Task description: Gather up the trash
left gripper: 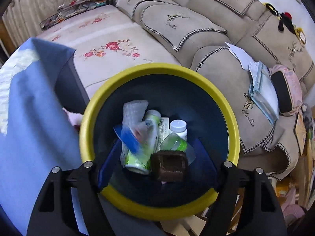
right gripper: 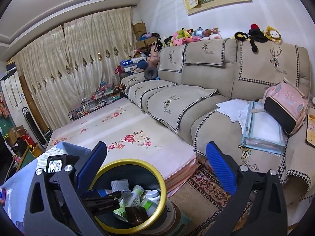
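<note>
A round bin with a yellow rim (left gripper: 222, 98) and a dark blue inside sits right below my left gripper (left gripper: 157, 142), which stands open with its blue fingers (left gripper: 107, 167) just inside the rim. Nothing is pressed between the pads. In the bin lie bubble wrap (left gripper: 133, 108), green-and-white bottles (left gripper: 137, 161), a white pill bottle (left gripper: 178, 127) and a brown plastic tray (left gripper: 169, 167). A blurred clear wrapper with a blue strip (left gripper: 130, 139) lies loose above them. The right wrist view shows the bin (right gripper: 162, 184), my left gripper (right gripper: 104, 200) over it, and my right gripper (right gripper: 156, 145) open and holding nothing.
A beige sofa (right gripper: 196, 98) runs along the right, with loose papers (right gripper: 232, 106), a clear folder (right gripper: 263, 127) and a pink backpack (right gripper: 283, 106) on it. A floral mat (right gripper: 128, 125) lies behind the bin, a blue cloth (left gripper: 29, 118) to its left and a patterned rug (right gripper: 208, 188) on the floor.
</note>
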{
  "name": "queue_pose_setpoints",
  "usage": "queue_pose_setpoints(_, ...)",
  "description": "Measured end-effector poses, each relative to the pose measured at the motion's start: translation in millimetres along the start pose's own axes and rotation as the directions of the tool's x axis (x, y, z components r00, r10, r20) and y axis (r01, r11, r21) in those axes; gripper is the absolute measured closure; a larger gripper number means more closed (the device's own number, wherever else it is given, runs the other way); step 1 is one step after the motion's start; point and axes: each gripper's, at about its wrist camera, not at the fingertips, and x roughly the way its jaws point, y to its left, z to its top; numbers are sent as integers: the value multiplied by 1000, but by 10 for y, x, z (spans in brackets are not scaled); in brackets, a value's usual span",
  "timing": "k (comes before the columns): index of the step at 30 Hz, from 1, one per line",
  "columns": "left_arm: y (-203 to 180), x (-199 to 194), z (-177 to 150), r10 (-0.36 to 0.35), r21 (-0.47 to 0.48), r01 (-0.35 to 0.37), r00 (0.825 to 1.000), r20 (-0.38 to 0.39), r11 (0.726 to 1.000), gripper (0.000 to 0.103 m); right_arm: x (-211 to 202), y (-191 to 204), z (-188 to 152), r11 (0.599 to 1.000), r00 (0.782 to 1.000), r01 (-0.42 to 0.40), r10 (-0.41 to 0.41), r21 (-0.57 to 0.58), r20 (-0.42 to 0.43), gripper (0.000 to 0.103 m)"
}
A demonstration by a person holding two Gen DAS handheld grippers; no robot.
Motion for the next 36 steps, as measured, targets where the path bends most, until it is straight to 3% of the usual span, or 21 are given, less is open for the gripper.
queue_pose_setpoints(3, 170, -384, -223, 28, 5, -28, 998, 64, 1000, 17, -87, 85, -92, 998, 1000, -24, 24, -58, -10, 7)
queue_pose_setpoints(5, 249, -739, -454, 76, 36, -82, 986, 151, 996, 8, -117, 112, -180, 995, 998, -47, 43, -90, -41, 7)
queue_pose_setpoints(7, 367, -1086, -694, 137, 32, -148, 963, 234, 988, 5, -165, 149, -273, 991, 995, -71, 63, -110, -71, 7)
queue_pose_setpoints(8, 489, -1332, -890, 179, 10, -191, 939, 293, 982, 5, -193, 190, -303, 990, 995, -76, 67, -117, -79, 7)
queue_pose_setpoints(10, 664, -1634, -1153, 234, -34, -237, 908, 348, 971, 5, -266, 257, -344, 986, 993, -97, 86, -134, -85, 7)
queue_pose_setpoints(14, 1157, -2393, -1865, 374, -213, -309, 816, 441, 927, 5, -533, 509, -392, 969, 985, -167, 156, -184, -72, 7)
queue_pose_setpoints(17, 1455, -2865, -2386, 487, -352, -351, 741, 462, 868, 5, -768, 706, -442, 949, 976, -218, 210, -226, -60, 7)
queue_pose_setpoints(20, 1695, -3239, -2831, 565, -456, -367, 695, 444, 811, 5, -1013, 885, -477, 927, 967, -256, 251, -274, -54, 7)
queue_pose_setpoints(22, 1824, -3435, -3112, 598, -512, -363, 678, 428, 778, 5, -1175, 965, -502, 913, 958, -285, 283, -292, -51, 7)
queue_pose_setpoints(26, 1885, -3764, -3546, 641, -569, -362, 638, 427, 738, 5, -1461, 1047, -506, 889, 945, -322, 325, -326, -46, 7)
queue_pose_setpoints(32, 1598, -4053, -3925, 657, -570, -363, 584, 477, 737, 5, -1761, 1042, -505, 873, 934, -346, 355, -344, -37, 7)
queue_pose_setpoints(36, 1452, -4139, -4080, 659, -584, -346, 568, 493, 734, 5, -1832, 1034, -510, 866, 928, -361, 370, -346, -42, 7)
